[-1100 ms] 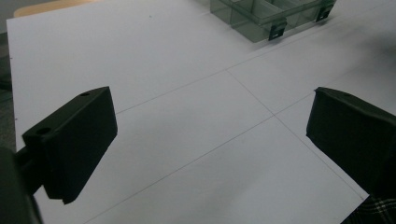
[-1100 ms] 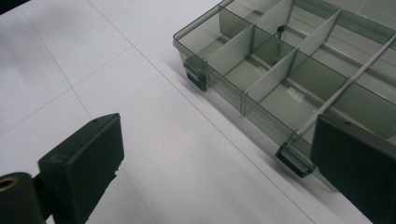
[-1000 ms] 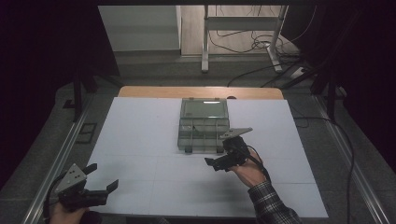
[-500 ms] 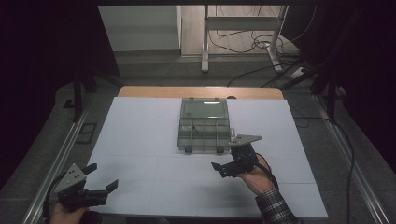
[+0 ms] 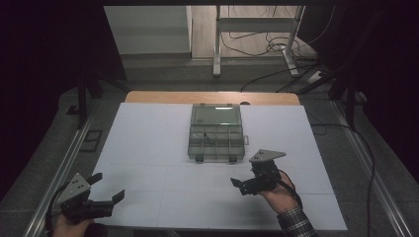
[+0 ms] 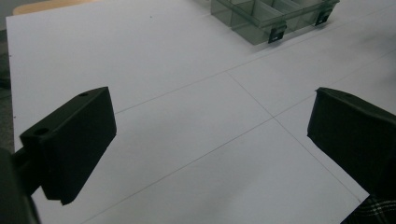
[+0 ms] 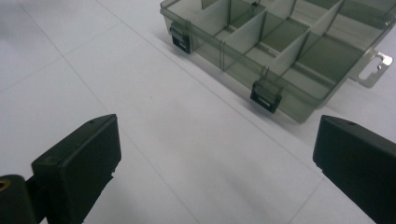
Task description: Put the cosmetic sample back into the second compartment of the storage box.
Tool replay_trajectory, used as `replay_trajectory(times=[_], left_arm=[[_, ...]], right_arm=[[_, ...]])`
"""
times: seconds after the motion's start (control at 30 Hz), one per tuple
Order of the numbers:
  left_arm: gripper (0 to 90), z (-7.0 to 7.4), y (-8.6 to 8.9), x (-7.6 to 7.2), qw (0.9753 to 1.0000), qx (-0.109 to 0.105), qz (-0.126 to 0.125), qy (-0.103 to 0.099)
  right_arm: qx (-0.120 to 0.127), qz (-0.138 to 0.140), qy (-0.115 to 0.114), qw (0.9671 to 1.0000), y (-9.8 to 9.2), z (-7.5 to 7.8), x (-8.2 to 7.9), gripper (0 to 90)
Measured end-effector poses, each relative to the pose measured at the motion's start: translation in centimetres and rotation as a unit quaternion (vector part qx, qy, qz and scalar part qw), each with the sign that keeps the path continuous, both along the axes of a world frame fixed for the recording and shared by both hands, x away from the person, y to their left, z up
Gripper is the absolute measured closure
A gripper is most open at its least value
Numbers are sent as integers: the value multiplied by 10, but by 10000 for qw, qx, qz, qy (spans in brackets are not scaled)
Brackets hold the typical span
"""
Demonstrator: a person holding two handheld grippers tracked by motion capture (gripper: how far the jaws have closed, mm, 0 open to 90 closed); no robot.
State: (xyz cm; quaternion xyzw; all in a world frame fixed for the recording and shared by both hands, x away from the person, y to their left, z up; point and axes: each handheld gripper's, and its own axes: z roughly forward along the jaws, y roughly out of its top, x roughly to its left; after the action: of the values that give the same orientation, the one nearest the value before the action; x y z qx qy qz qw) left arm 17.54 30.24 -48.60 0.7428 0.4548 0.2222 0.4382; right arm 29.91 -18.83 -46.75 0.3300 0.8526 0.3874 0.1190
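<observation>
A smoke-grey clear organiser box (image 5: 216, 140) lies at the middle of the white table top (image 5: 148, 148). Its lid (image 5: 216, 116) is folded open at the back, and the divided compartments look empty. My right gripper (image 5: 244, 180) hovers open just in front of the box's right corner, held by a hand in a plaid sleeve. In the right gripper view the box (image 7: 275, 44) and its two black latches (image 7: 266, 96) lie ahead of the wide-apart jaws. My left gripper (image 5: 107, 187) stands open at the near left corner, with nothing between its fingers (image 6: 70, 140).
A wooden strip (image 5: 212, 98) edges the far side of the table. Metal rails (image 5: 54, 173) run along both sides. Desk legs and cables (image 5: 257, 44) lie on the floor beyond. The box (image 6: 275, 18) shows far off in the left gripper view.
My right gripper has drawn back from the box's front edge toward the near side and slightly right. The left gripper has stayed put.
</observation>
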Motion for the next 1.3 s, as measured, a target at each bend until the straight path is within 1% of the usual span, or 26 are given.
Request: replay_trajectory(times=[0.17, 0.37, 0.5, 0.7, 0.93, 1.2, 1.3], left_arm=[[16, 0, 0, 0, 10000, -14, 3, 2], [16, 0, 0, 0, 10000, -19, 11, 3], [16, 0, 1, 0, 10000, -22, 12, 3], [16, 0, 0, 0, 10000, -21, 16, 4], [16, 0, 1, 0, 10000, -24, 20, 5], [17, 0, 1, 0, 10000, -41, 21, 14], [16, 0, 1, 0, 10000, -42, 28, 10]], right_arm=[[35, -43, -3, 10000, -8, 0, -6, 10], [113, -97, -92, 9998, -18, 3, -15, 11], [93, -132, -110, 9998, -25, 4, -20, 12], [114, -276, -125, 9995, -39, 5, -27, 12], [136, -432, -218, 9987, -53, 8, -37, 10], [221, -645, -327, 9971, -70, 11, -47, 10], [258, -721, -331, 9965, -76, 11, -51, 9]])
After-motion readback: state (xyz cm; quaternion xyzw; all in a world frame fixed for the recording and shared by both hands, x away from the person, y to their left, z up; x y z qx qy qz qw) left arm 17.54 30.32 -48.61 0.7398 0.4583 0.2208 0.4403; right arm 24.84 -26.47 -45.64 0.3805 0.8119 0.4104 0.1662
